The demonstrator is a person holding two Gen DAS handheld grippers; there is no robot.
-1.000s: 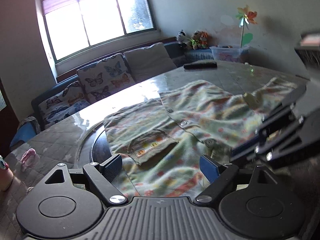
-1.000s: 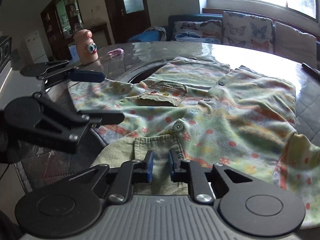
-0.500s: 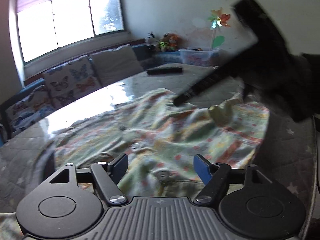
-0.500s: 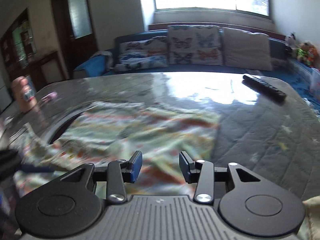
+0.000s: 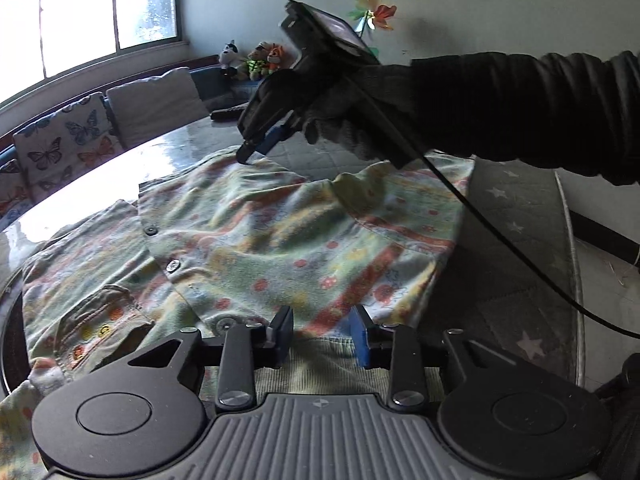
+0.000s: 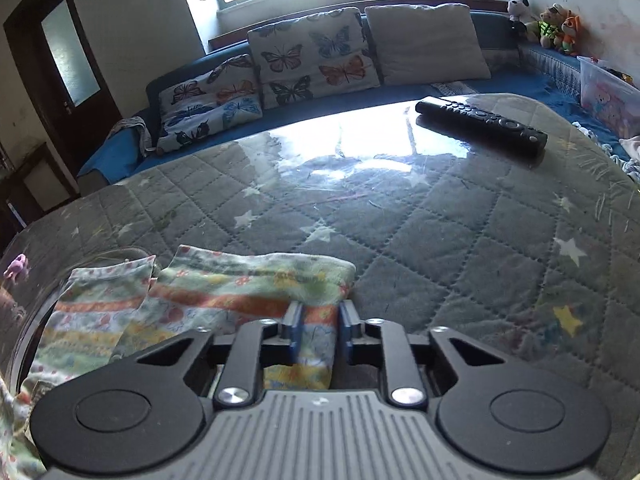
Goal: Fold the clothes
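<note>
The round counter (image 6: 460, 240) wears a grey quilted cover with stitched diamonds and pale stars under a glossy clear sheet. On it lies the soft, fleecy shirt (image 5: 280, 240), pale green with orange stripes, red dots and round buttons, rumpled. The left claw (image 5: 320, 334) is closing, its corduroy collar edge between the blue pads. The right claw (image 6: 319, 332) is closing on the shirt's far corner, fabric between its fingers.

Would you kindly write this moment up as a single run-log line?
task: fold clothes | left gripper: closing over shirt collar edge | right gripper: closing on far shirt hem, fabric between pads | fold: not yet made
</note>
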